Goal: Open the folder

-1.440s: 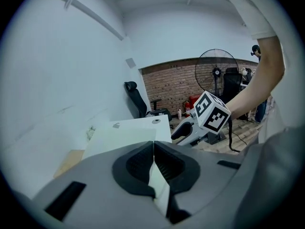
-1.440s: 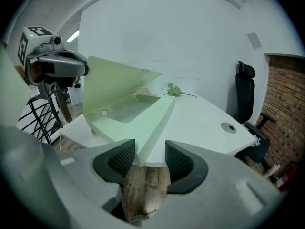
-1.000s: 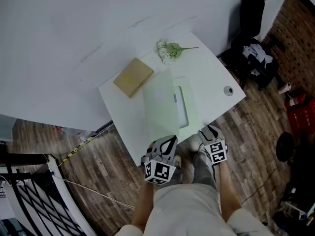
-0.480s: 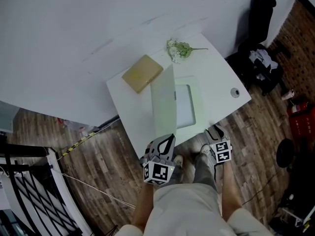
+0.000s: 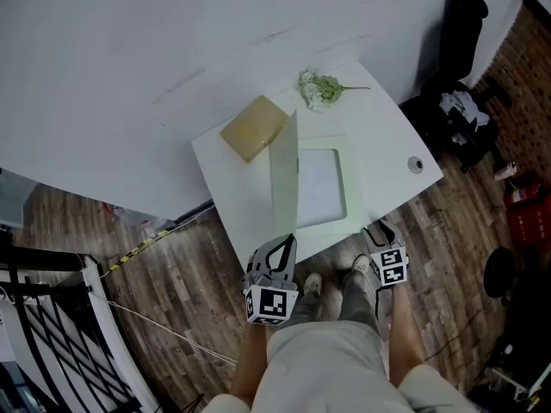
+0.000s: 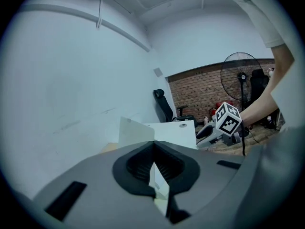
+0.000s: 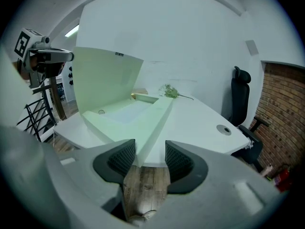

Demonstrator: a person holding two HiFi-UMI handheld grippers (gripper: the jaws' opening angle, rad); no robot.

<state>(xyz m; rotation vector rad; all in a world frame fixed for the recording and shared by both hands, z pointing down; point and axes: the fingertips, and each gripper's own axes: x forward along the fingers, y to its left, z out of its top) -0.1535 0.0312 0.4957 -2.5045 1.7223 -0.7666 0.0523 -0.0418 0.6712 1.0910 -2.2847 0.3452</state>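
We see a white bench (image 5: 387,136) on a wood floor (image 5: 172,265), set against a pale wall. On it are a tan flat block (image 5: 254,127) at far left and a flower sprig (image 5: 320,87) at the far edge. A round cable hole (image 5: 416,164) sits near the right corner. A black chair (image 5: 461,24) stands off the bench's right side, and a black rack (image 5: 43,334) stands on the floor at lower left.

The folder (image 5: 323,188) lies on the bench's middle, reaching the near edge. Its front cover (image 5: 284,183) is raised about upright, hinged on the left side. The tan block lies just left of the raised cover, and we cannot tell whether they touch. The sprig lies beyond the folder, apart from it.

The left gripper (image 5: 284,241) is at the near bench edge, forearm coming up from below and pointing away from the person and slightly down. Its jaws are closed on the cover's near edge, with the thin sheet pinched between the pads. The right gripper (image 5: 376,224) is at the folder's near right corner, tilted down more steeply. Its jaws are apart. The corner of the folder's lower half sits between them, close to the left pad and clear of the right one. Both marker cubes face up.
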